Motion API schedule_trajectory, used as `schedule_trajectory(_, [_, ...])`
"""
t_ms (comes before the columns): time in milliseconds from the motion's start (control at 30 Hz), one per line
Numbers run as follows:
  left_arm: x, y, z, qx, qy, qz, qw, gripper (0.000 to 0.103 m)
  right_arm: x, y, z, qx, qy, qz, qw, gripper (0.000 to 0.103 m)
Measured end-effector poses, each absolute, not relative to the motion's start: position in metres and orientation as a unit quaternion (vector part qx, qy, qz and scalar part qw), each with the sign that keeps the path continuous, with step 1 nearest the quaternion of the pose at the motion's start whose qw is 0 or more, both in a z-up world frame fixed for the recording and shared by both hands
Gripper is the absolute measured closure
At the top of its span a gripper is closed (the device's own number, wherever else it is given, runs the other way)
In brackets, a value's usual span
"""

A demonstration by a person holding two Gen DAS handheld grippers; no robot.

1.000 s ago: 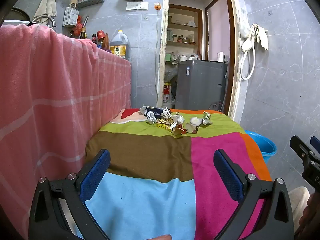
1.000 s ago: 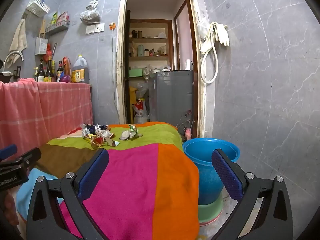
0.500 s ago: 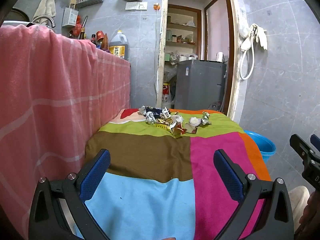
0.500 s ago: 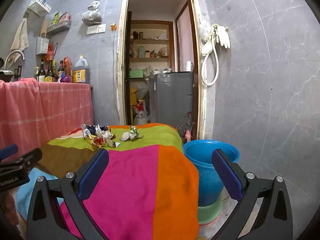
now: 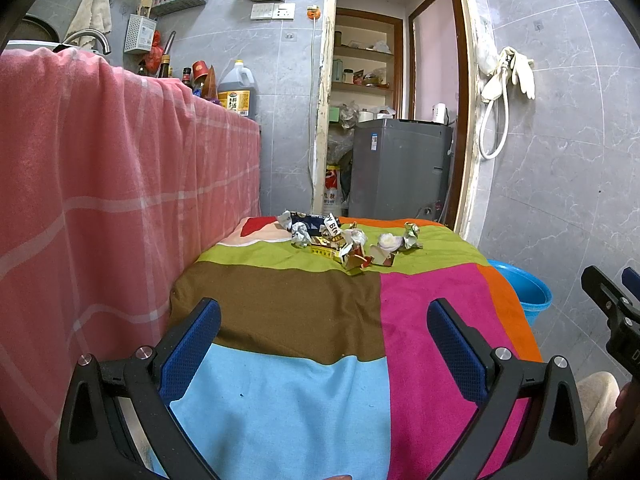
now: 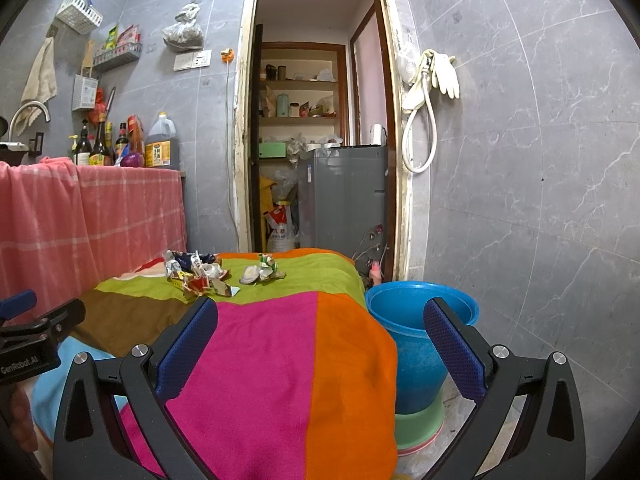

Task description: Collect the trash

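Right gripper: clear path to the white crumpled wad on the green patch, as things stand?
Probably yes. The right gripper is open and empty, and only bare cloth lies between it and the white wad. The wad sits apart from the main trash pile.

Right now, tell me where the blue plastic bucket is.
The blue plastic bucket stands on the floor in the right wrist view, right of the colourful patchwork cloth, atop a green basin.

The patchwork cloth (image 5: 280, 312) lies bare all the way up to the wrapper pile (image 5: 344, 242) at its far end, boxed in by pink drape (image 5: 100, 184) left, blue bucket (image 6: 416, 344) right.
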State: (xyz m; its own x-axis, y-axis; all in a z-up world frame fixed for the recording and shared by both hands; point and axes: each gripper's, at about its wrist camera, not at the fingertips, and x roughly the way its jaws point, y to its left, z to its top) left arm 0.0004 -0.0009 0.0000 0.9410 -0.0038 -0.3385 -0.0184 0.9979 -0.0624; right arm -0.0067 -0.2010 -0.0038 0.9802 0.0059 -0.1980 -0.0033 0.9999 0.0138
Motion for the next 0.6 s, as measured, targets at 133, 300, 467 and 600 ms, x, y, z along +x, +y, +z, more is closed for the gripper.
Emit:
schedule_trajectory(133, [0.0005,-0.0008,0.0,-0.032,0.172,0.004,0.985,0.002,-0.0068,-0.2015,-0.0041,0.007,0.099,0.002,0.995,0.0])
schedule_trajectory(300, [0.0005,-0.0008,0.0,-0.032,0.172,0.004,0.985,0.002,-0.0068,-0.2015,-0.0042,0.006,0.098,0.002,0.995,0.0])
schedule_trajectory(467, [0.0005,-0.0007,0.0001,-0.033,0.172,0.003,0.984,0.002,-0.0071,-0.2012,-0.0037,0.006,0.098,0.002,0.995,0.0])
schedule_trajectory(600, [0.0005,-0.0006,0.0,-0.032,0.172,0.004,0.985,0.002,-0.0076,-0.2012,-0.0034,0.007,0.098,0.003,0.995,0.0])
